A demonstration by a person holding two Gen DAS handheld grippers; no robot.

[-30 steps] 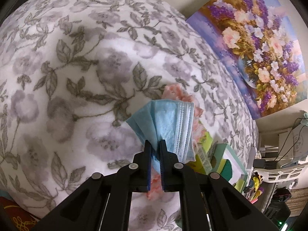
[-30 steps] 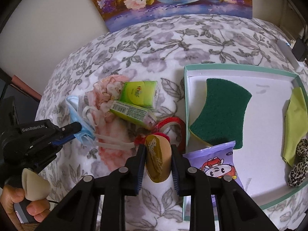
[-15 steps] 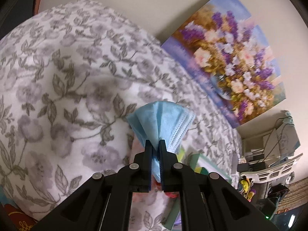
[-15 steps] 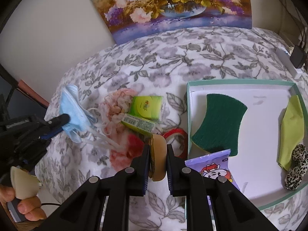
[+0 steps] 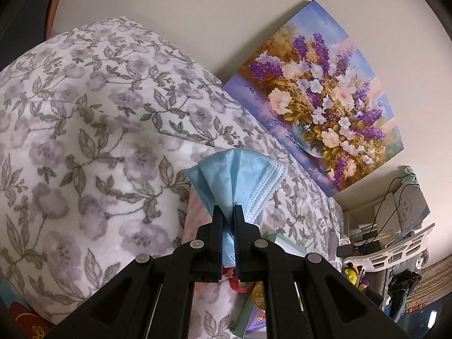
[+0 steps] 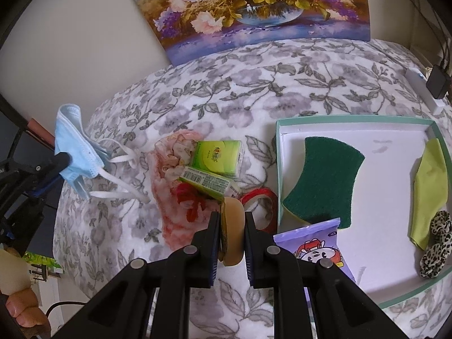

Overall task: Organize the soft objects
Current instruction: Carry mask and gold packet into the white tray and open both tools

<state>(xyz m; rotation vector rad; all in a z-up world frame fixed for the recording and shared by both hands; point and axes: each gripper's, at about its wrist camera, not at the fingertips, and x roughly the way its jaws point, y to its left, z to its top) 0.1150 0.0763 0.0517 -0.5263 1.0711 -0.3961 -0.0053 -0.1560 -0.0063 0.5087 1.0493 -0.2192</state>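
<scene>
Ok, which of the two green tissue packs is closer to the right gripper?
The lower tissue pack, lying barcode-up just beyond the right gripper. The other pack sits farther off, logo face showing.

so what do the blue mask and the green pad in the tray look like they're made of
The pleated light-blue face mask, pinched in the left gripper, looks like thin non-woven fabric: matte, soft folds, stitched edge, white elastic loops. The dark green waisted scouring pad in the teal-rimmed white tray looks like coarse abrasive fibre, with a yellow layer, probably sponge, beneath.
</scene>
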